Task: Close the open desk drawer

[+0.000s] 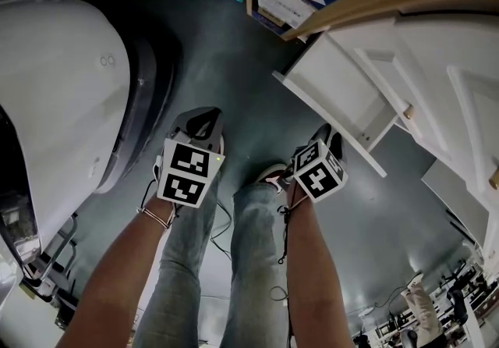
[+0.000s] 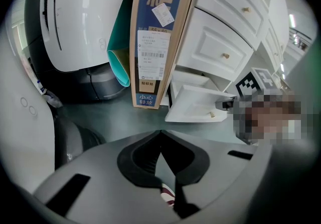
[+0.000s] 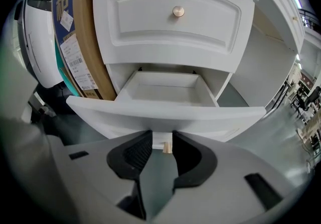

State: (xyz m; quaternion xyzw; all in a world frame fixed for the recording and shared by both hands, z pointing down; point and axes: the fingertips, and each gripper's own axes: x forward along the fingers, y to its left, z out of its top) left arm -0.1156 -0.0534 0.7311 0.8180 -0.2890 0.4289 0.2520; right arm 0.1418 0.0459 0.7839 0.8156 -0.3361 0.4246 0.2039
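White drawer (image 3: 165, 113) knob (image 3: 167, 148) apparently between right gripper (image 3: 161, 141) jaws

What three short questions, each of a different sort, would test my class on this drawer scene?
1. True or false: the left gripper has its jaws together, holding nothing.
2. What shows in the gap between the jaws of the right gripper? A a teal roll; B the knob of the open drawer; C a cardboard box.
3. Fill in: the upper drawer, right above the open one, is ____.
Key: 1 true; 2 B; 3 shut.
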